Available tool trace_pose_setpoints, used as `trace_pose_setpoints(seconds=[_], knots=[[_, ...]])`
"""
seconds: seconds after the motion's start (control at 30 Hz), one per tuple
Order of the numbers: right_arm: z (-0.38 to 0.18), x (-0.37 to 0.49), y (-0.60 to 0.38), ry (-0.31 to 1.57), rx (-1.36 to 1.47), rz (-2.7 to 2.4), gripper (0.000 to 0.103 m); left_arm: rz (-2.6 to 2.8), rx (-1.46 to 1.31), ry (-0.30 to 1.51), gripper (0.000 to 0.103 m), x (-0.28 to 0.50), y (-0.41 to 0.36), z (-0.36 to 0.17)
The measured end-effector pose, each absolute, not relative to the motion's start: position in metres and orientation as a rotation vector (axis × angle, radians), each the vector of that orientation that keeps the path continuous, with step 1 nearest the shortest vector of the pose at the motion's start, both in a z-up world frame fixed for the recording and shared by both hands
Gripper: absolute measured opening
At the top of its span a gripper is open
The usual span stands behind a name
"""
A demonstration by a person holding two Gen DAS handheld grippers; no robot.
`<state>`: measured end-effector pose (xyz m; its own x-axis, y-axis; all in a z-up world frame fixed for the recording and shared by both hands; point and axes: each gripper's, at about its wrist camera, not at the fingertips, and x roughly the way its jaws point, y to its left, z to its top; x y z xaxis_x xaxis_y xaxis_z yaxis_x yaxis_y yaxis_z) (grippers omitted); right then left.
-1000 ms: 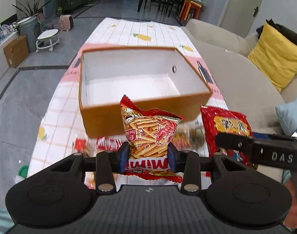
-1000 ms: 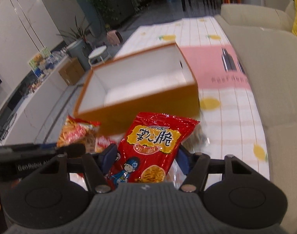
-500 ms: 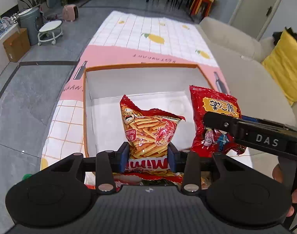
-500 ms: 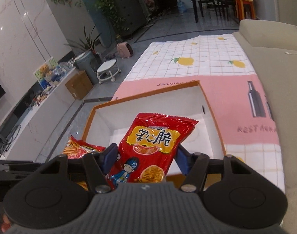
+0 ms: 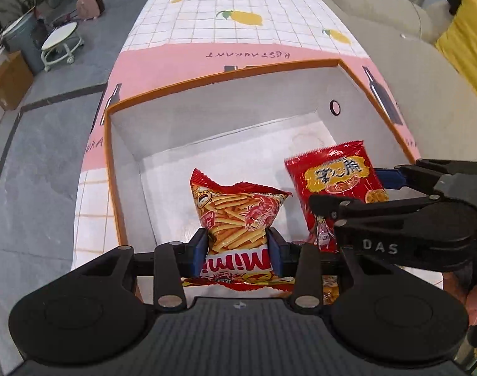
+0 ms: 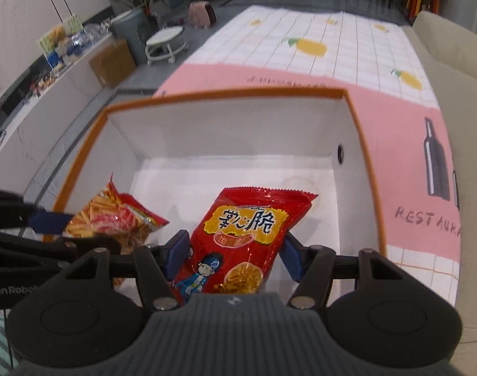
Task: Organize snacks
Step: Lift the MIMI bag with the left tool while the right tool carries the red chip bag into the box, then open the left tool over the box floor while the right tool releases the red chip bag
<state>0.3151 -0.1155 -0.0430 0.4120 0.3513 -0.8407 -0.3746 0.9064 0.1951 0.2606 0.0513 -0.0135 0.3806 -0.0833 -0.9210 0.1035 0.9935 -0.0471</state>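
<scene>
An orange box with a white inside stands on the tablecloth; it also shows in the right wrist view. My left gripper is shut on a Mimi fries bag and holds it over the box's near left part. My right gripper is shut on a red snack bag and holds it over the box's near right part. The red bag and the right gripper also show in the left wrist view. The fries bag shows in the right wrist view.
The table carries a pink and white lemon tablecloth. A beige sofa runs along the right with a yellow cushion. More snack packets lie under the grippers. A stool and bin stand on the floor at left.
Both grippers have moved forward and down with their bags, from in front of the box to over its inside. The box now fills more of both views.
</scene>
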Motion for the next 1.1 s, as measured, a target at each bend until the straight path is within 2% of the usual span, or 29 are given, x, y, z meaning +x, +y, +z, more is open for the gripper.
trace_pose_setpoints(seconds=[0.5,0.67,0.8,0.83,0.9,1.1], knots=[[-0.080,0.326,-0.103,1.169,-0.122,0.477,0.058,-0.091,0.192,1.257,0.046,0.278,0.037,-0.049],[-0.078,0.324,-0.104,1.170,-0.128,0.457,0.063,-0.099,0.204,1.239,0.057,0.273,0.034,-0.045],[-0.071,0.321,-0.106,1.155,-0.130,0.436,0.064,-0.107,0.198,1.194,0.070,0.264,0.035,-0.033],[-0.068,0.320,-0.107,1.147,-0.127,0.431,0.064,-0.108,0.195,1.177,0.071,0.261,0.035,-0.029],[-0.062,0.316,-0.110,1.128,-0.117,0.420,0.071,-0.106,0.188,1.154,0.071,0.254,0.035,-0.021],[-0.038,0.297,-0.119,1.041,-0.097,0.392,0.073,-0.092,0.142,1.070,0.071,0.229,0.037,0.005]])
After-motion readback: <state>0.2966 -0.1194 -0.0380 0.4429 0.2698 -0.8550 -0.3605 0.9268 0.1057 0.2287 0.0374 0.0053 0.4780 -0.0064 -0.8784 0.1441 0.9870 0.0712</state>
